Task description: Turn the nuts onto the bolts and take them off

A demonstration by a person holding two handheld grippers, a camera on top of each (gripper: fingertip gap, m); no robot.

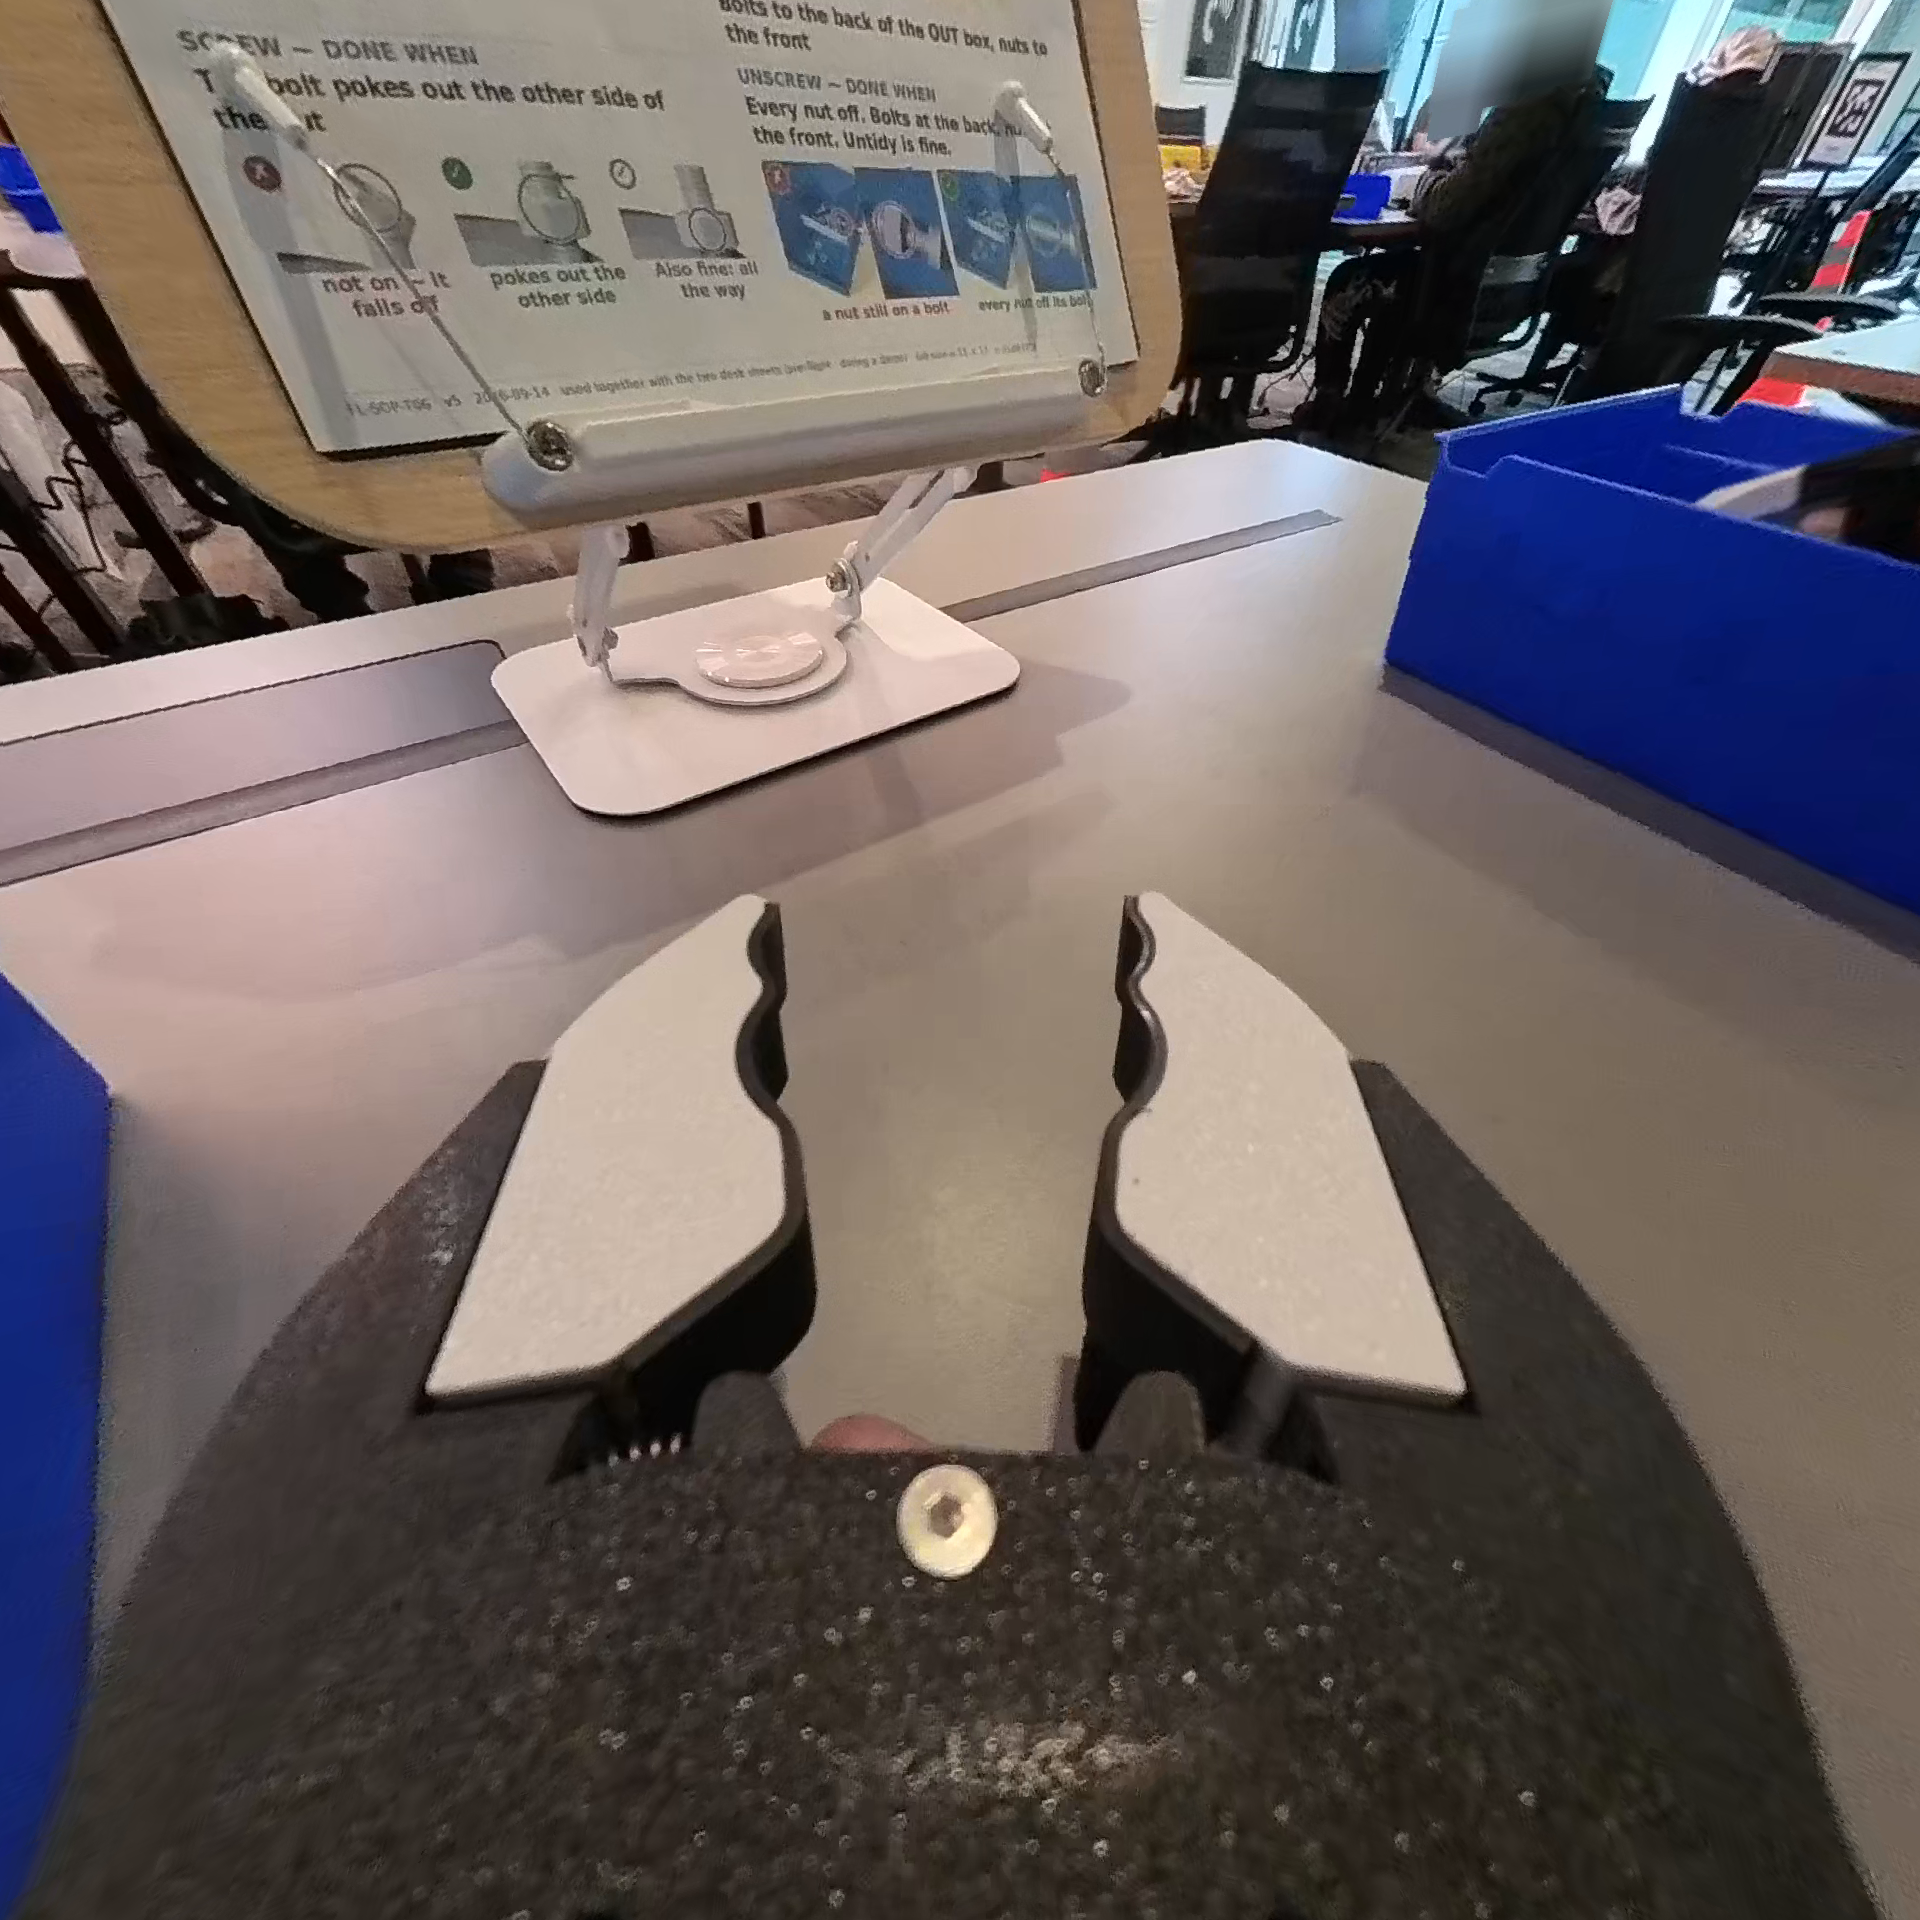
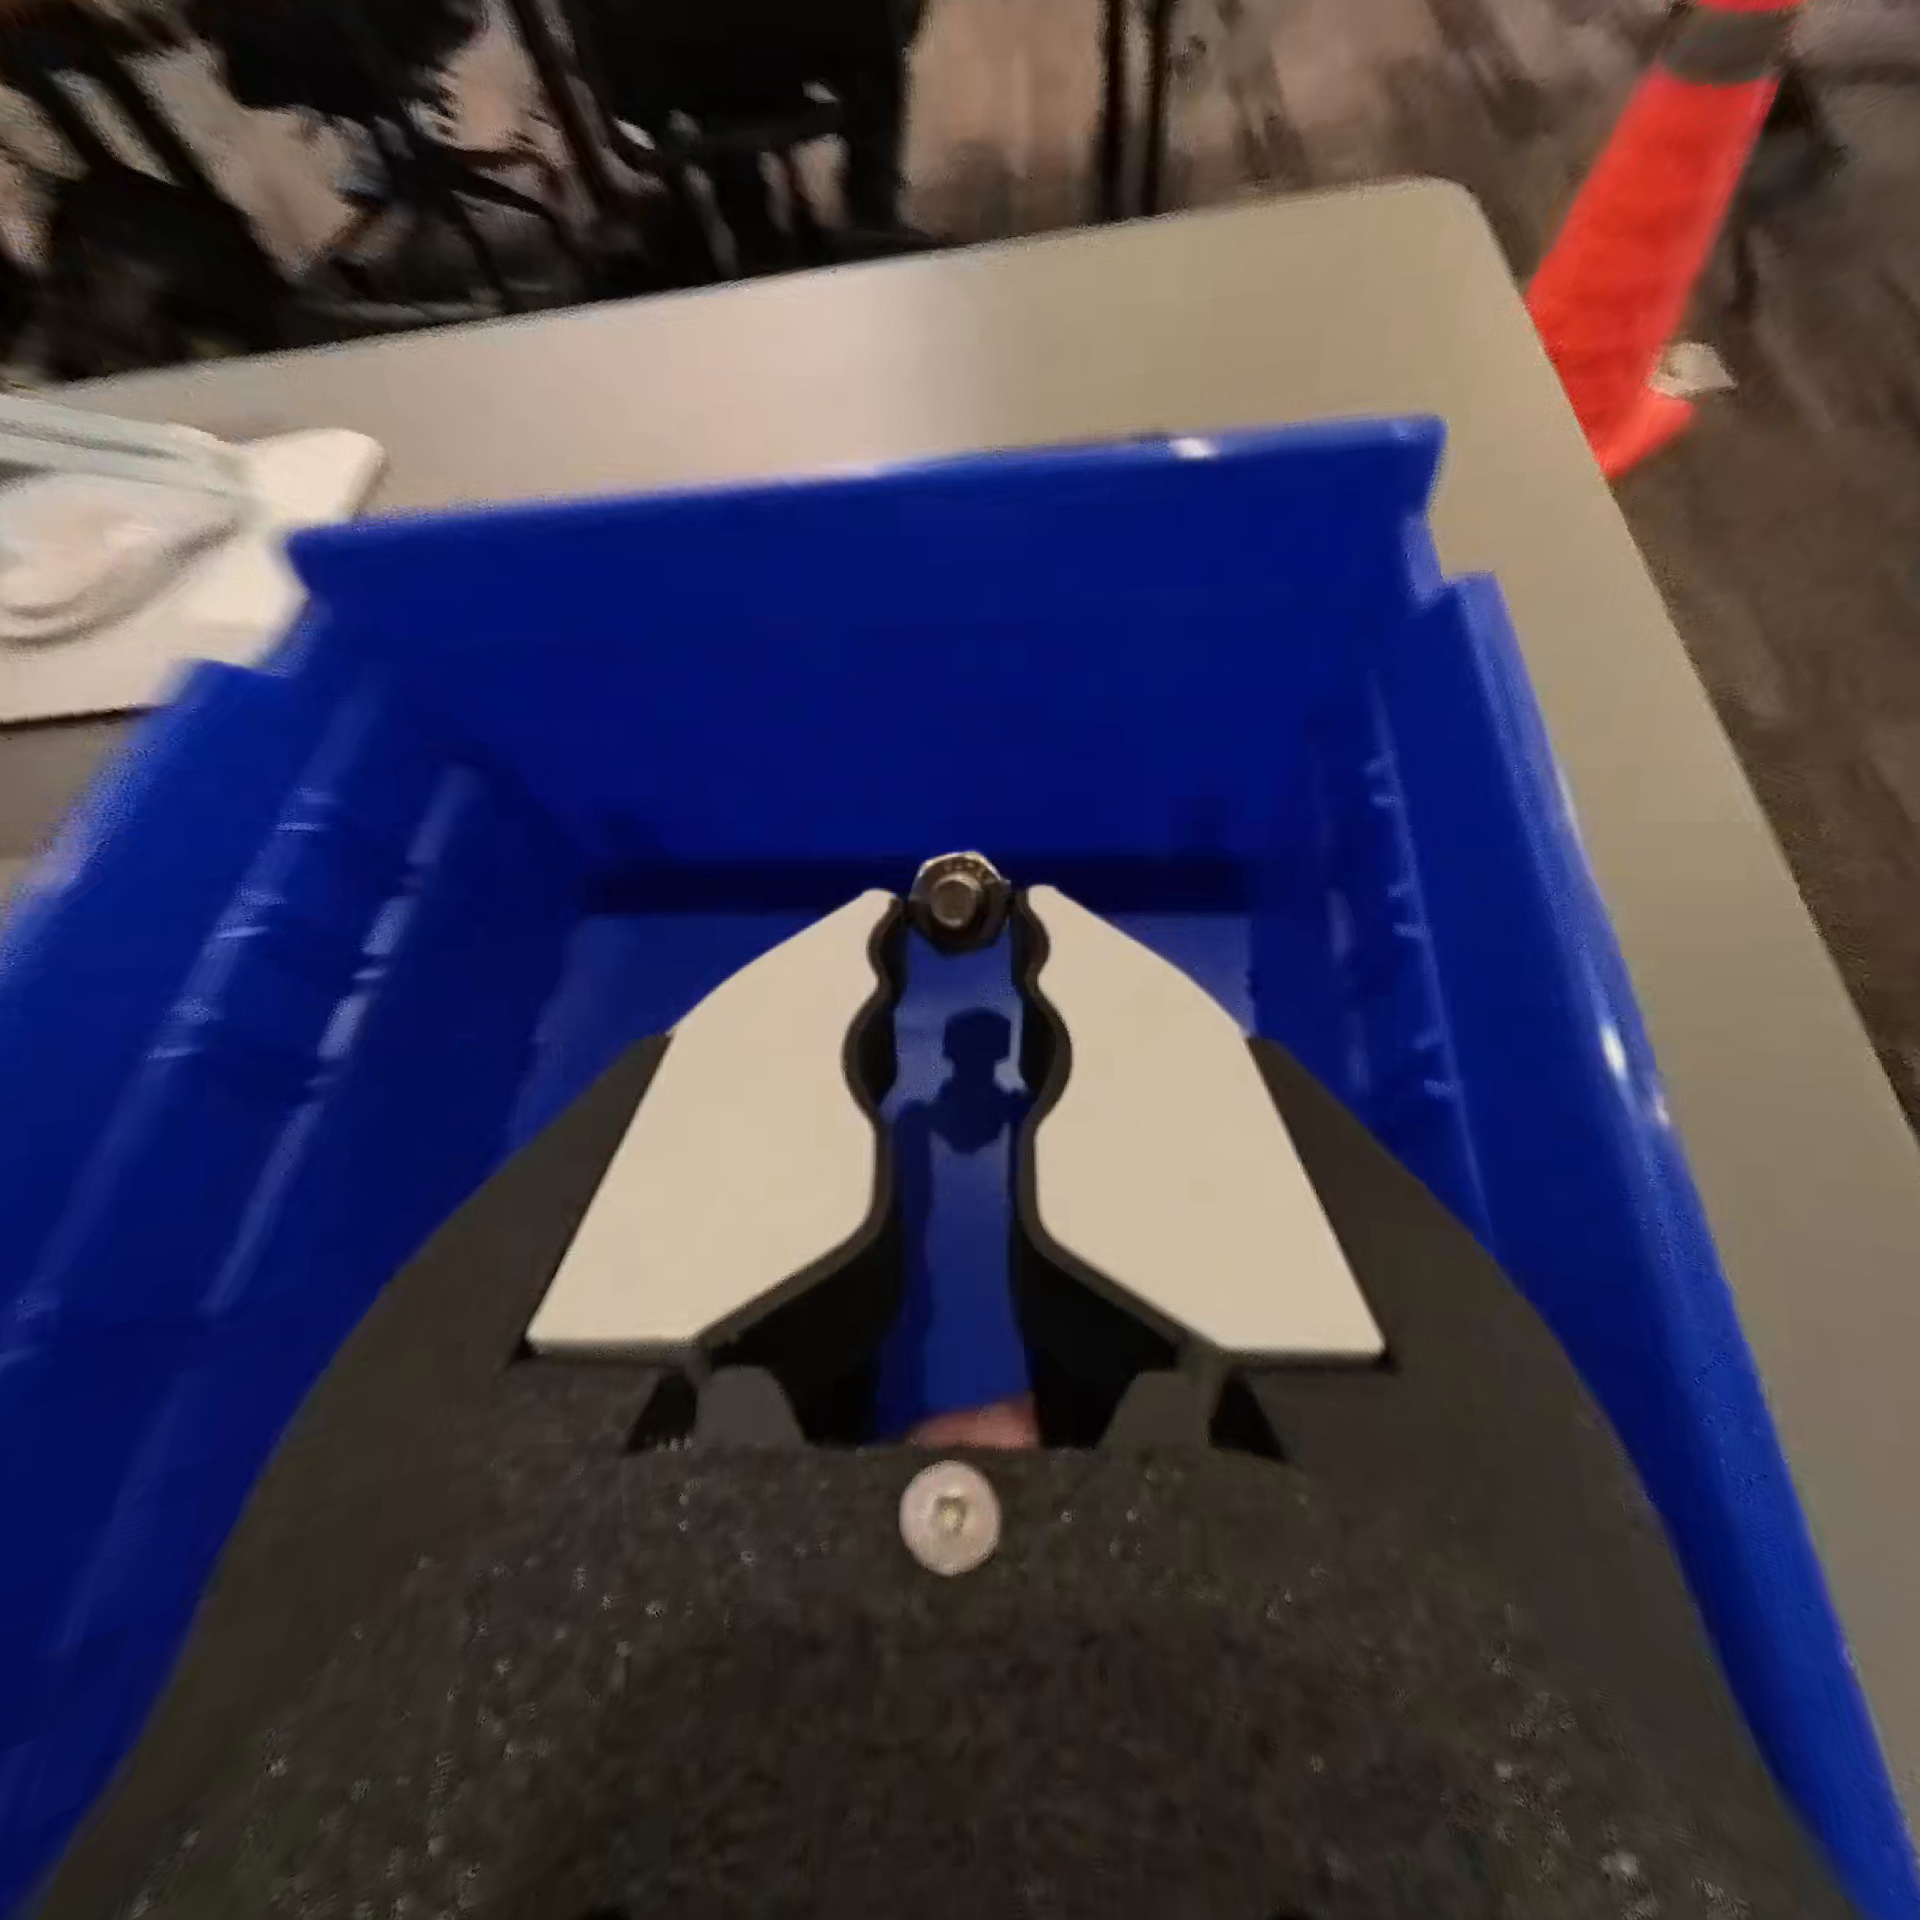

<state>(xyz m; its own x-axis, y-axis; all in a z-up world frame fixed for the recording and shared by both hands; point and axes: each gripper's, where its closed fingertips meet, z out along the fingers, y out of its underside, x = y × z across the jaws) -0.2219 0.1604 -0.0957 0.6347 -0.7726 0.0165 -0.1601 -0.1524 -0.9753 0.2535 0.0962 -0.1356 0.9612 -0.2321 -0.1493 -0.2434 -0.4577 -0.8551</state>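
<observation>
Left gripper (image 1: 951, 1023): fingers wide apart, empty, above the grey table (image 1: 1195, 790).
Right gripper (image 2: 958, 914): fingertips pinch a small steel bolt with nut (image 2: 958, 906) inside the blue plastic bin (image 2: 831, 623).
Bin contents: nothing else visible.
Risk: tip-only grip; the bolt could likely twist or slip out.

Your right wrist view is motion-blurred: bolt (image 2: 958, 906) threads and nut outline unclear, shank hidden behind fingertips. White stand base (image 2: 156, 582) cut by left edge. Left wrist view: second blue bin (image 1: 47, 1247) cropped at left; instruction sheet (image 1: 623, 208) top cropped.
</observation>
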